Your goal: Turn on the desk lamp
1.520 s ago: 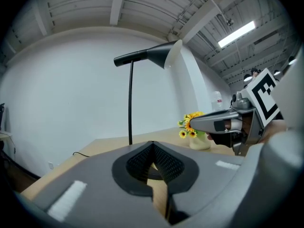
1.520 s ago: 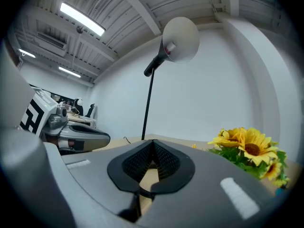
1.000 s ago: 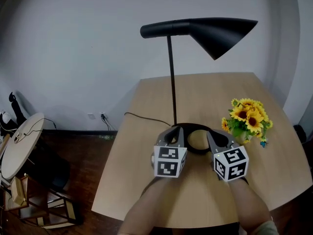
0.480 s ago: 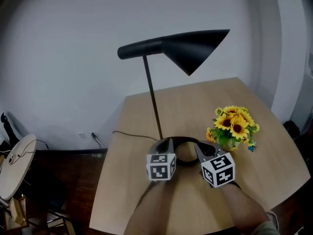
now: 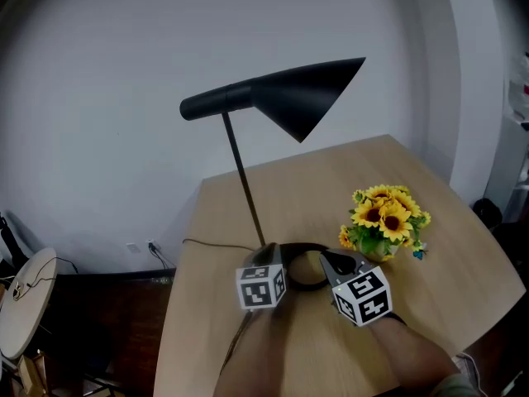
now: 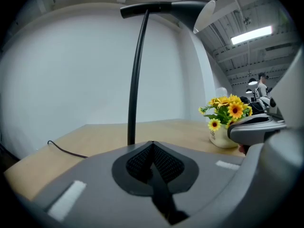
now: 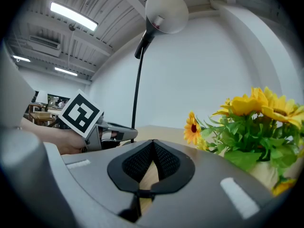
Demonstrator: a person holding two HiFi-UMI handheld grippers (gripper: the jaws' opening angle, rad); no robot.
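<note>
**Desk:** Slid left in frame since a second ago: lamp (image 5: 285,98) and flowers (image 5: 382,217), as the head camera swings. Both grippers keep to the lamp's foot. What's nearest the lens?

**Photographer:** Left gripper (image 5: 270,251), jaws clenched on nothing, tip at the foot of the pole (image 5: 244,184). Right gripper (image 5: 325,258), likewise pinched together and empty, sits at the right side of the ring base (image 5: 304,246), near the flowers. Whether either touches the base, I can't tell.

**Desk:** And the lamp itself?

**Photographer:** It stands on the table (image 5: 314,172), base between the two grippers. The cable (image 5: 211,243) trails toward the table's left edge, and the shade (image 6: 192,11) is high overhead, apparently unlit.

**Desk:** Switch?

**Photographer:** Not visible in any view. It may sit on the base, the cable or up by the shade.

**Desk:** So how should the press go?

**Photographer:** Probably best to find it first. Then push with one closed tip, squarely and gently, while the other gripper steadies the base so the tall pole doesn't rock. The right side needs care, since the flowers look close enough to knock.
</note>
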